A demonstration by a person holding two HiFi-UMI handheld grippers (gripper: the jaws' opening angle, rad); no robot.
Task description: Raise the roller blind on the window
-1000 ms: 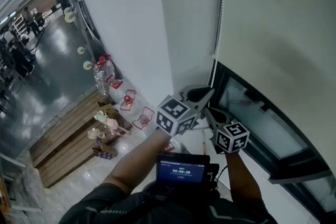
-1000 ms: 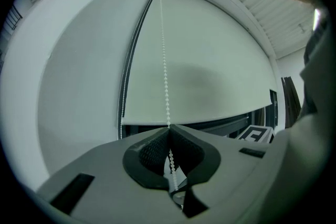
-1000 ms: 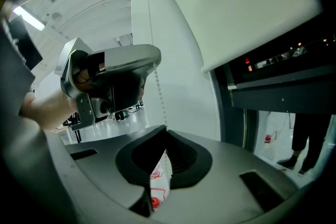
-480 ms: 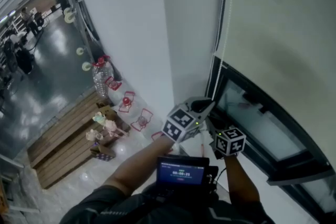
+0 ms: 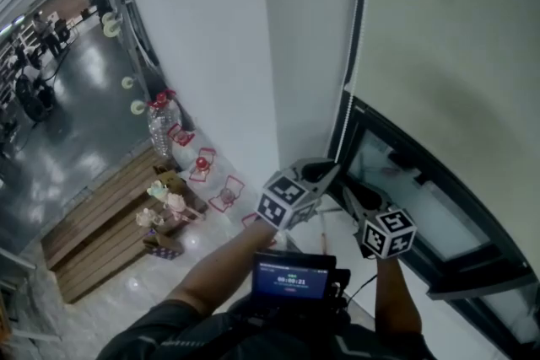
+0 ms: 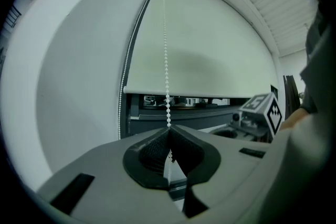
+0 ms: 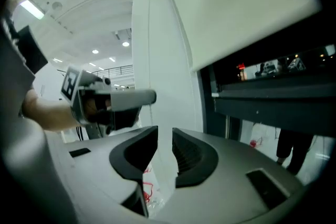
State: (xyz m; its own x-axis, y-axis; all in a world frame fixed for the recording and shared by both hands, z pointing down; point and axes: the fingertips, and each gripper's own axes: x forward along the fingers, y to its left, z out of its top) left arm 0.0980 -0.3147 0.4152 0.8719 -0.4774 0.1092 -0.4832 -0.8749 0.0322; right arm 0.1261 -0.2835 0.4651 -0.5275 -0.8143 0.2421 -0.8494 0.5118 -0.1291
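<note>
**Blind Raise: Early Stage, Chain Held by One Gripper**

The left gripper [image 6: 168, 136] was clamped on the bead chain [image 6: 166, 60], which ran straight from its jaws toward 12 o'clock in the left gripper view. The right gripper [image 7: 165, 149] had just been opening its jaws; they stood wide with nothing between them, and only white wall showed through the gap. In the head view both grippers sat near 6 o'clock, the right just beside the left toward 4 o'clock.

The roller blind [image 5: 456, 38] filled the head view from 12 to 3 o'clock; its bottom edge hung low, and only a narrow strip of window glass [image 5: 422, 198] was exposed beneath it.

Judged from this, the raise was barely begun; most of the window was covered. The likely remainder was repeated hand-over-hand pulls on the chain, the free gripper taking a new hold higher up, until the fabric cleared the glass.
</note>
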